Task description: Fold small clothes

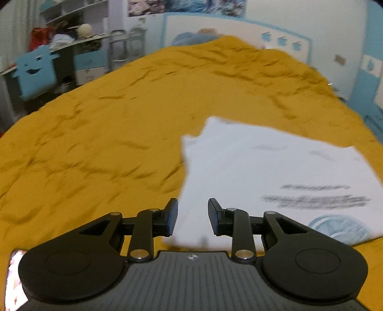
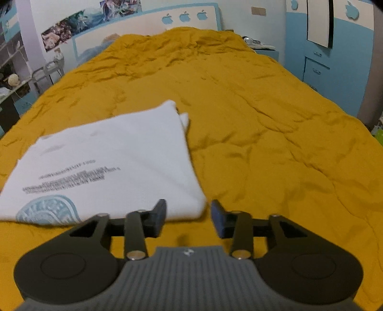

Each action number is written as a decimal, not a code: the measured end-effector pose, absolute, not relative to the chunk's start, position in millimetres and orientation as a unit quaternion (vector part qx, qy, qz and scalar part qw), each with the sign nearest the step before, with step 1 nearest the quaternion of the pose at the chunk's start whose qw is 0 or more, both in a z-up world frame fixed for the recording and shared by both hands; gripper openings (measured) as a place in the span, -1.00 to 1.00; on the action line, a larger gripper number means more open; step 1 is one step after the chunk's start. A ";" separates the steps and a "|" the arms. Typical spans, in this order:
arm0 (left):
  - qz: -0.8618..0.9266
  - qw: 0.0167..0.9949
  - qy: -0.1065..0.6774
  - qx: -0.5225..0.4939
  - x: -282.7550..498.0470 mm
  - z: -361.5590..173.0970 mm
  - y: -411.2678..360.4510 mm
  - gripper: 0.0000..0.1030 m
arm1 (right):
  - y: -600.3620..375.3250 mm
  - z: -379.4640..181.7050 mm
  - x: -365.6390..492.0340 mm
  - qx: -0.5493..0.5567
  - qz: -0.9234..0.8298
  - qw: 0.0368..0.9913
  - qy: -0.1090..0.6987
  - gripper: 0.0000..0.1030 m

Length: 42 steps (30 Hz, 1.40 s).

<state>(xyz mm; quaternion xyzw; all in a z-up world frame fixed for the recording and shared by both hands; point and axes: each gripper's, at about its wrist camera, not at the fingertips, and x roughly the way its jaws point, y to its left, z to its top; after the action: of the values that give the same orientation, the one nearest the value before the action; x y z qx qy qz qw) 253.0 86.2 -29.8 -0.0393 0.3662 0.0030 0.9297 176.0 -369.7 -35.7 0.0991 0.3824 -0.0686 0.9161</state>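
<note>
A white T-shirt (image 1: 268,172) with grey lettering and a pale blue round print lies folded flat on the mustard-yellow bedspread (image 1: 107,124). In the left wrist view it fills the lower right. My left gripper (image 1: 192,217) is open and empty, its jaws just over the shirt's near left corner. In the right wrist view the shirt (image 2: 112,162) lies at the lower left. My right gripper (image 2: 188,217) is open and empty, at the shirt's near right corner, its left finger over the cloth edge.
The bedspread (image 2: 263,119) stretches far ahead to a white and blue headboard (image 2: 148,21). A desk, shelves and a blue chair (image 1: 36,71) stand left of the bed. A blue wardrobe (image 2: 335,59) stands to the right.
</note>
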 end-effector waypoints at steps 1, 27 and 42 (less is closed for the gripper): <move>-0.008 0.930 0.364 -0.039 256.9 -27.1 81.5 -0.31 | -368.8 -34.8 178.7 0.104 -0.065 0.916 0.381 -0.12; -0.189 0.888 0.401 -0.126 408.2 -82.7 -20.0 -0.31 | -421.2 -87.0 310.7 0.300 -0.040 0.876 0.376 0.23; -0.187 0.878 0.430 -0.094 479.8 -116.6 -66.9 -0.31 | -448.4 -121.8 360.8 0.400 0.002 0.847 0.351 -0.48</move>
<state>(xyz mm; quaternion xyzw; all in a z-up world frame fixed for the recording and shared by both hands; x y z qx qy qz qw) 479.8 -66.9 -116.6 -0.0937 0.4298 -0.1865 0.8785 360.8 -448.4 -121.8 0.3996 0.3515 0.0019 0.8466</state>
